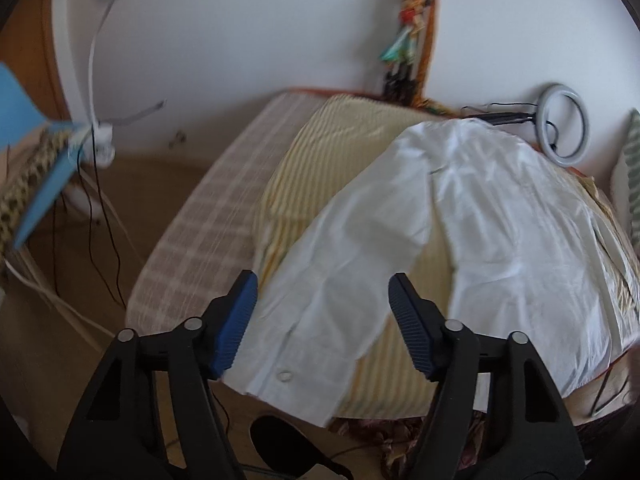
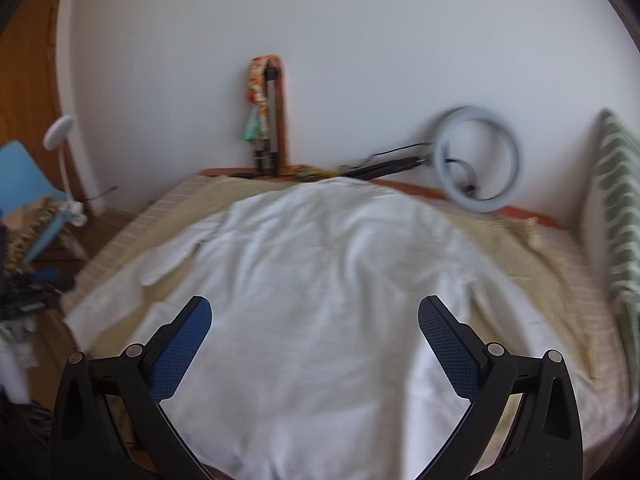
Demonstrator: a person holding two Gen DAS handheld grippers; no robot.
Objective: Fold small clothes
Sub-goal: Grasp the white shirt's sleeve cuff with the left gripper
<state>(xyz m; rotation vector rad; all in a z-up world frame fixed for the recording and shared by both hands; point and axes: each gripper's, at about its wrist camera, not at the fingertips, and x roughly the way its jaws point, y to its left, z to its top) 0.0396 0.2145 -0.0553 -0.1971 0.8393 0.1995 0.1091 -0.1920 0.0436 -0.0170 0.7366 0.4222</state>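
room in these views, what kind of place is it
Most likely a bedroom at home: a white shirt lies spread on a bed, a striped pillow stands at one end, and a ring light leans against the wall.

ring light (image 2: 478,160) — by wall | blue chair (image 1: 24,152) | striped pillow (image 2: 622,216)

A white shirt (image 2: 320,280) lies spread flat and creased, one buttoned-cuff sleeve (image 1: 320,312) stretched out sideways.

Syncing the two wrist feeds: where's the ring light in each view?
Left wrist: ring light sits far right, upper-middle, against the wall behind the white shirt.
Right wrist: ring light sits right of centre, mid-height, against the wall.
Shared landmark: the doll at the wall, left of the light.
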